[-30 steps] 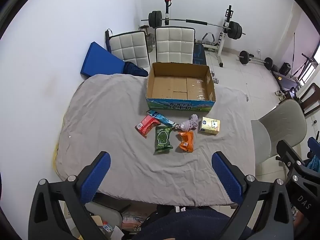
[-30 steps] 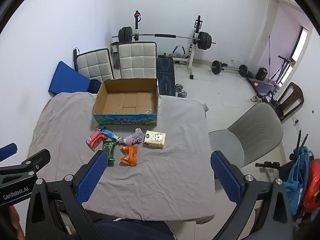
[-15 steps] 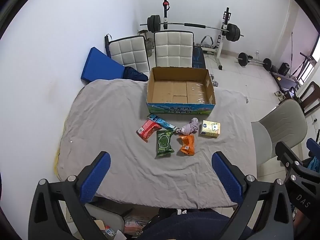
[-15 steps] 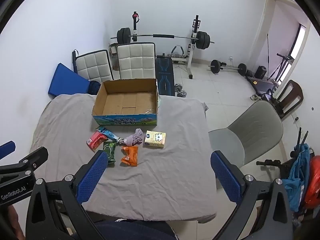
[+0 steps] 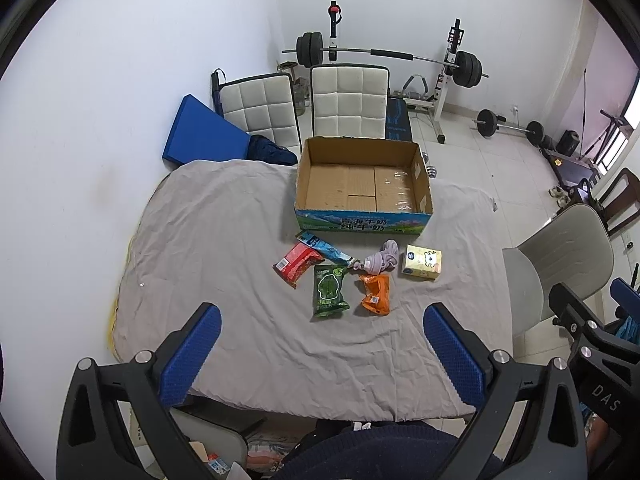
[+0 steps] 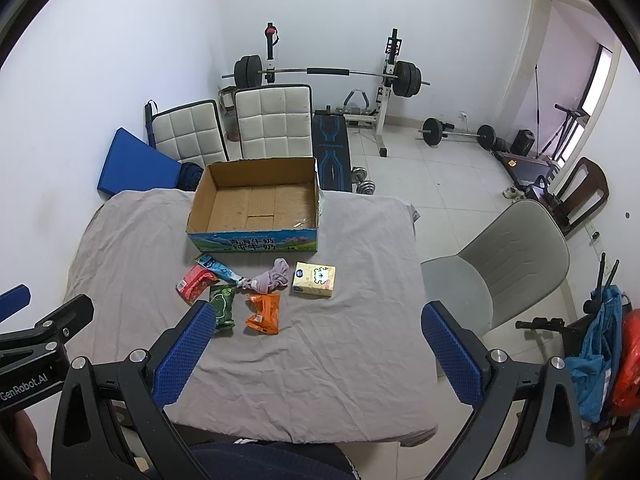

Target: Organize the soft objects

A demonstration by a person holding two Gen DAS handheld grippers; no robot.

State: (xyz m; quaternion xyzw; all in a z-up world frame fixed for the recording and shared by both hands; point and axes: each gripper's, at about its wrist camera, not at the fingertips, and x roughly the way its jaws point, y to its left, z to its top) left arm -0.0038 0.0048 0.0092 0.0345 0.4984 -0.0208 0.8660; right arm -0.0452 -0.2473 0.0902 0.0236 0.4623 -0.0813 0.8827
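Note:
An empty cardboard box (image 5: 363, 184) (image 6: 256, 204) stands at the far side of the cloth-covered table (image 5: 208, 248) (image 6: 352, 344). In front of it lie a red packet (image 5: 297, 263) (image 6: 193, 285), a blue packet (image 5: 325, 251) (image 6: 218, 270), a green packet (image 5: 329, 291) (image 6: 221, 306), an orange packet (image 5: 375, 293) (image 6: 263, 313), a lilac cloth bundle (image 5: 381, 261) (image 6: 273, 281) and a yellow tissue pack (image 5: 421, 262) (image 6: 314, 280). My left gripper (image 5: 322, 356) and right gripper (image 6: 316, 356) are both open and empty, held high above the table's near edge.
Two white padded chairs (image 5: 348, 100) and a blue mat (image 5: 200, 136) stand behind the table. A grey chair (image 6: 504, 264) is at the right. A barbell rack (image 6: 332, 76) and loose weights are on the floor at the back.
Both grippers have drawn back and up a little, so the table and objects look slightly farther away. Nothing on the table has moved.

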